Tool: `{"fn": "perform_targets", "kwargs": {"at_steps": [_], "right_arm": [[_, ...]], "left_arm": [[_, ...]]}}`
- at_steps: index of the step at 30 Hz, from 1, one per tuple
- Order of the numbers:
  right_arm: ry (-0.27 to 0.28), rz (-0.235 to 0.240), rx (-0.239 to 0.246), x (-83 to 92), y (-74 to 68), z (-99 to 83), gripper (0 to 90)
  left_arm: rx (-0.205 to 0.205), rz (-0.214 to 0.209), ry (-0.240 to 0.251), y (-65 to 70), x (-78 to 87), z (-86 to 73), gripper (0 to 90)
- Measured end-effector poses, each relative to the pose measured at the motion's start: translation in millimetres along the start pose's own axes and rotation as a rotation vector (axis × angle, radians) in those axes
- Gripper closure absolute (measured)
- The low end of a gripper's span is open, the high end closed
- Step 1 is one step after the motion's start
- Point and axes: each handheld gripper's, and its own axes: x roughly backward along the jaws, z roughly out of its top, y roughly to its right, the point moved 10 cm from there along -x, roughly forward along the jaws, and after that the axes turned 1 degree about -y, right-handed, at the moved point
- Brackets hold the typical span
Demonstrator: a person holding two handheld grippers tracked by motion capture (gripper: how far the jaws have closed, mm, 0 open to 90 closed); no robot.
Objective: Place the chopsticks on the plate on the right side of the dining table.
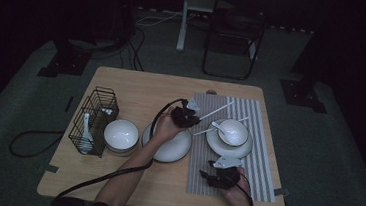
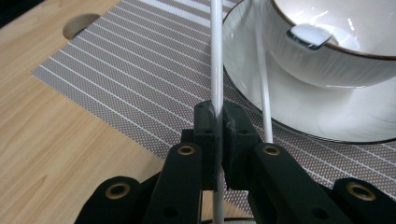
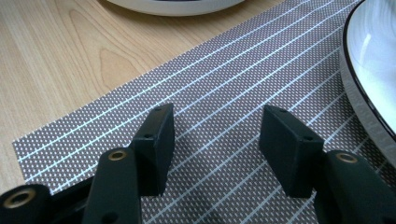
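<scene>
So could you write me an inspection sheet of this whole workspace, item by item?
Surface: wooden table with a striped placemat on its right half.
Job's things: one white chopstick clamped; a second chopstick lies against the plate bearing a bowl and spoon.
Clutter: wire basket holding a spoon, spare bowl, empty plate.
Grippers: left hand-held gripper shut on the chopstick; right hand-held gripper open over the placemat.
Cables: one trails from the left gripper; more on the floor.
Surroundings: dark room, folding chair.
</scene>
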Motion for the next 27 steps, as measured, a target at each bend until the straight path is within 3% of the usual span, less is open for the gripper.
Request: {"fn": "perform_targets", "kwargs": {"at_steps": [27], "right_arm": [[0.000,-0.001,0.002,0.0,0.0,0.0,45.2]], "left_arm": [[-0.028,-0.001,-0.039,8.1,-15.6,-3.4,85.9]]}}
